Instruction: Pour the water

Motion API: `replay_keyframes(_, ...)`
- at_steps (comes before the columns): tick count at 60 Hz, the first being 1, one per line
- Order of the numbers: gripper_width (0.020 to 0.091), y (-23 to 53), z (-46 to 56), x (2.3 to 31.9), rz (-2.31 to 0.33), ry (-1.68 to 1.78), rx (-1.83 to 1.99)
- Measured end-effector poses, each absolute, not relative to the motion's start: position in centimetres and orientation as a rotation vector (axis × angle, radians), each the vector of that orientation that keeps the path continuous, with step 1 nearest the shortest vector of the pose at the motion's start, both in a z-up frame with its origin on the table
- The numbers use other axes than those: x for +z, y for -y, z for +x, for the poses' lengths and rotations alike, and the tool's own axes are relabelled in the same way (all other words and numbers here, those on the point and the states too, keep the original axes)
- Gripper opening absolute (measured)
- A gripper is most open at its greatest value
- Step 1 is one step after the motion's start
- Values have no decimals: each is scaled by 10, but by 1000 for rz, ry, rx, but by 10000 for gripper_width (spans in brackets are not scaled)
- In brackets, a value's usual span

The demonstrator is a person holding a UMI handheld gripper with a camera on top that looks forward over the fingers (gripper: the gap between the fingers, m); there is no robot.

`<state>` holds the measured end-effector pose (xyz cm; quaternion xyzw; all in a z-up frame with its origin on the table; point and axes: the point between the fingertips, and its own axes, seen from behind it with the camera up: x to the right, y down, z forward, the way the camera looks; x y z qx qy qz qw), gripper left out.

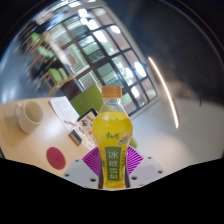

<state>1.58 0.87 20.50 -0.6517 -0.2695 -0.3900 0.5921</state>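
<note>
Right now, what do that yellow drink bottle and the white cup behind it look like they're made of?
Bottle: likely clear plastic; the yellow liquid shows through, with an orange screw cap and a glossy printed label. It stands between the fingers. Cup: opaque, smooth white, possibly ceramic or paper; hard to tell.

one bottle [114, 147], one white cup [30, 113], one pink coaster [57, 157]

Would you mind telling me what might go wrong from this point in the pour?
1. The capped drink bottle sits between the gripper fingers; a weak grip could let it slip when tilted.
2. Its orange cap is on, so nothing can pour yet.
3. The white cup stands well aside; a swing could knock it.
</note>
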Motion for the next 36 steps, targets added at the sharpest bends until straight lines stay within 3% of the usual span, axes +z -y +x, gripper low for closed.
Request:
replay_keyframes(6, 291, -16, -4, 237, -1369, 900, -1158)
replay_keyframes(26, 291, -62, -68, 181, -867, 1577, -1737)
replay_keyframes(33, 292, -69, -77, 170, -809, 1639, -1774)
replay_keyframes(36, 292, -67, -76, 181, -824, 1652, -1760)
